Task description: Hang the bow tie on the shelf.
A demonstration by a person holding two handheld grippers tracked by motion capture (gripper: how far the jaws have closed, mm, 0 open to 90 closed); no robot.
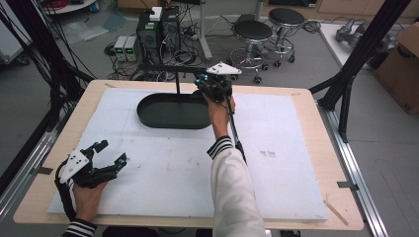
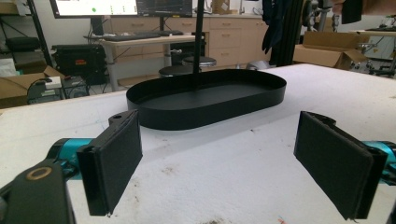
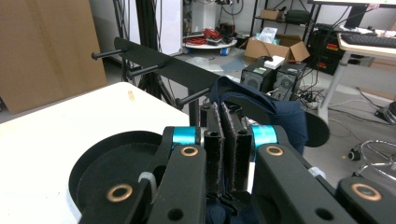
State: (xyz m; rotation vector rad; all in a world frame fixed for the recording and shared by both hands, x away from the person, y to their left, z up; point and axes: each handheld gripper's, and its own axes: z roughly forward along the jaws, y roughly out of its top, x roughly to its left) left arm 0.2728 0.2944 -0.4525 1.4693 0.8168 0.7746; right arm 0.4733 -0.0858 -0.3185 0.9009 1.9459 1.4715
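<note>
A black oval tray (image 1: 170, 112) lies on the white board, and a thin post (image 1: 177, 84) rises from it to a black bar with pegs (image 1: 163, 68). My right gripper (image 1: 210, 85) is raised beside that bar. In the right gripper view the right gripper (image 3: 226, 140) is shut on a dark blue cloth (image 3: 280, 116), which bunches behind the jaws next to the nearest peg (image 3: 191, 97) of the bar (image 3: 163, 63). My left gripper (image 1: 106, 153) rests low at the near left, open. Its pads (image 2: 116, 158) stand wide apart with nothing between them, facing the tray (image 2: 210, 100).
The white foam board (image 1: 276, 163) covers most of the wooden table (image 1: 321, 123). Black frame posts (image 1: 356, 64) stand at the table's right. Stools (image 1: 252, 34) and computer cases (image 1: 158, 29) stand on the floor beyond the far edge.
</note>
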